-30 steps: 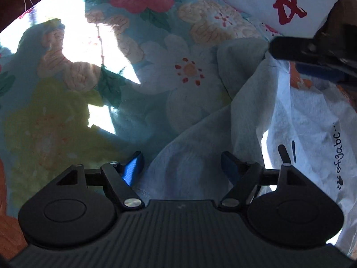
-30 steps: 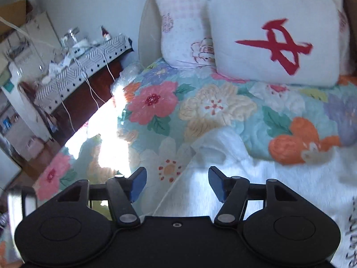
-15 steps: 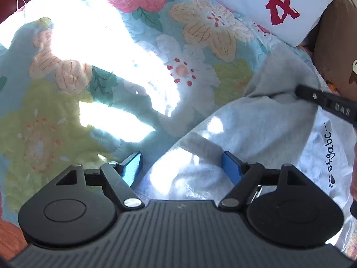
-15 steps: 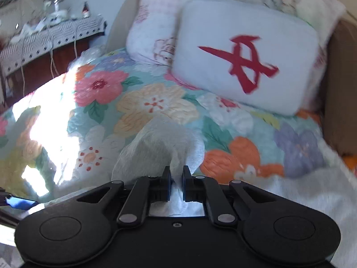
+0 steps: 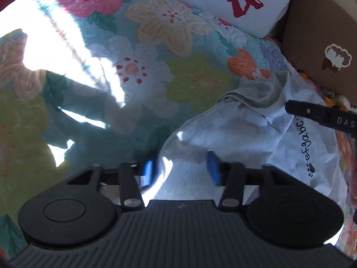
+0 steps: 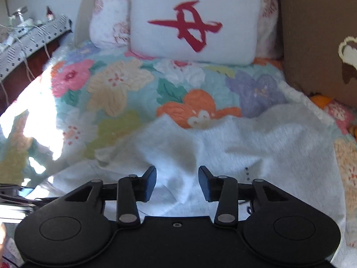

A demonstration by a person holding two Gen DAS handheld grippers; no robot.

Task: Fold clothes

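Observation:
A white T-shirt [image 5: 252, 131] with black lettering lies rumpled on a floral quilt [image 5: 156, 51]. My left gripper [image 5: 180, 168] is open with its blue pads straddling the shirt's left edge, low over the cloth. My right gripper [image 6: 177, 182] is open just above the shirt [image 6: 223, 143], with a folded-over part lying in front of it. The right gripper's black finger shows at the right of the left wrist view [image 5: 321, 116], touching the shirt's upper folds.
A white pillow with a red character [image 6: 196, 22] leans at the bed's head, a pink floral pillow behind it. A brown cushion [image 6: 316, 35] stands at the right. A cluttered side table [image 6: 29, 38] stands left of the bed. Bright sun patches fall on the quilt's left side.
My right gripper was shut on a bunch of the shirt half a second ago; it has let go and is open now. The shirt part has moved right and dropped flat.

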